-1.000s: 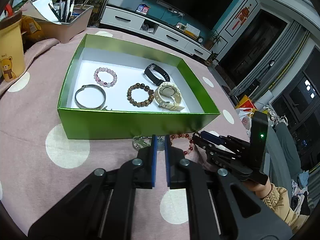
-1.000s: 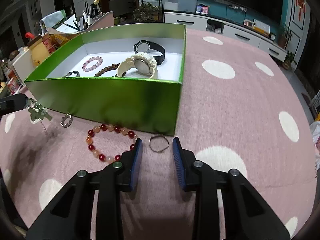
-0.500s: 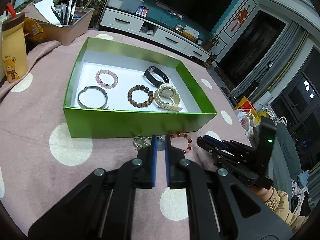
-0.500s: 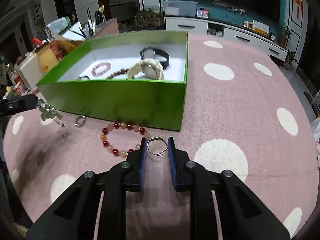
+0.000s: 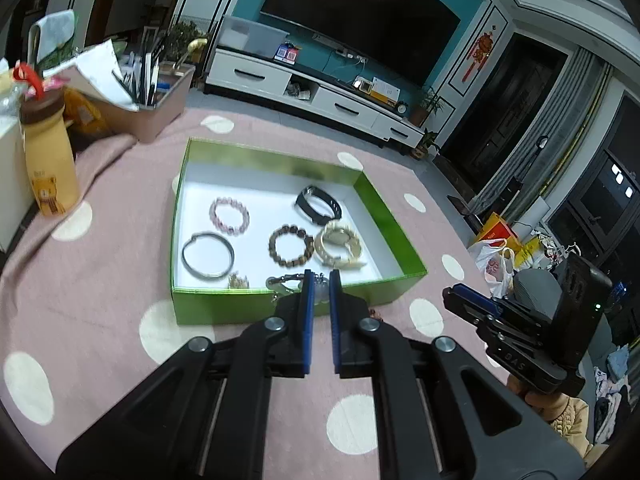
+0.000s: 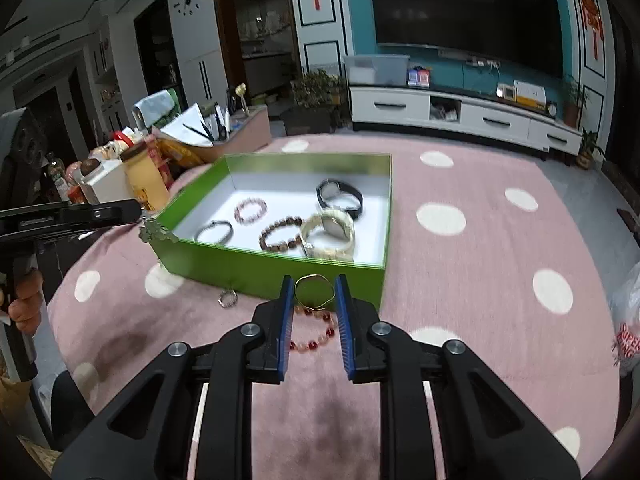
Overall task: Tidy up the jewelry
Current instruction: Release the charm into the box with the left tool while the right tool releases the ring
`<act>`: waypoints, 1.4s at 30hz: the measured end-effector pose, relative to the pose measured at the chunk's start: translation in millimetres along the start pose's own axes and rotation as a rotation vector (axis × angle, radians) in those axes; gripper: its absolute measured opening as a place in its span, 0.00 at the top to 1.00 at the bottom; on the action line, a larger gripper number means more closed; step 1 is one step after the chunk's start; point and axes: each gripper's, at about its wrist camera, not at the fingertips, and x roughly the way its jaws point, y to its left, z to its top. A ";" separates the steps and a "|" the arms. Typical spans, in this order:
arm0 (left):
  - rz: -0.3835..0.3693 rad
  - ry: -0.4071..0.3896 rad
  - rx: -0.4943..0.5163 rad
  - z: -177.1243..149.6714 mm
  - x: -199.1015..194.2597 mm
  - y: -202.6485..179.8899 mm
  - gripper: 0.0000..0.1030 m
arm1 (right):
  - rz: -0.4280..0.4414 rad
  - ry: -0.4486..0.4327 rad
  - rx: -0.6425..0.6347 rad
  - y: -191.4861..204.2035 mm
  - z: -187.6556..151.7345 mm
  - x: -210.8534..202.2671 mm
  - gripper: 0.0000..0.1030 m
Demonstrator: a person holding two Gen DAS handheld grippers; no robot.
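Note:
A green box [image 5: 208, 312] with a white floor holds a pink bead bracelet [image 5: 229, 216], a metal bangle [image 5: 207, 255], a brown bead bracelet [image 5: 291, 246], a cream watch [image 5: 339, 244] and a black band [image 5: 319, 205]. My left gripper [image 5: 319, 280] is shut on a silver-green pendant necklace [image 5: 282, 283], held over the box's near wall; it also shows in the right wrist view [image 6: 154, 232]. My right gripper [image 6: 314, 288] is shut on a thin gold ring bangle [image 6: 314, 292], lifted above the table. A red bead bracelet [image 6: 312, 332] and a small silver ring [image 6: 228, 299] lie on the cloth.
The table has a pink cloth with white dots [image 6: 480, 280]. A yellow bottle [image 5: 48, 160] and a pink bin of pens and papers [image 5: 136, 108] stand at the back left. A TV cabinet [image 6: 460, 116] is behind.
My right gripper closed on the gold ring bangle and lifted it off the cloth. My left gripper rose and carried the pendant necklace up to the box's near wall.

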 end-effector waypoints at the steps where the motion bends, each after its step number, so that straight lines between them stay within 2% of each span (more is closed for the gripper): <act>1: 0.005 -0.002 0.005 4.3 0.3 -0.8 0.94 | 0.004 -0.004 -0.002 0.8 2.9 -0.4 0.80; 9: 0.024 0.002 0.004 31.5 14.0 0.3 0.94 | 0.031 -0.030 -0.026 8.7 27.2 6.5 0.80; 19: 0.072 0.056 -0.016 61.1 55.1 11.5 0.94 | 0.070 -0.013 -0.003 7.3 55.6 41.4 0.80; 32: 0.127 0.134 -0.007 62.9 98.0 27.0 0.94 | 0.113 0.057 0.044 7.7 83.7 98.2 0.80; 42: 0.125 0.183 -0.021 66.1 113.8 41.1 0.94 | 0.134 0.136 0.067 8.8 96.1 137.3 0.80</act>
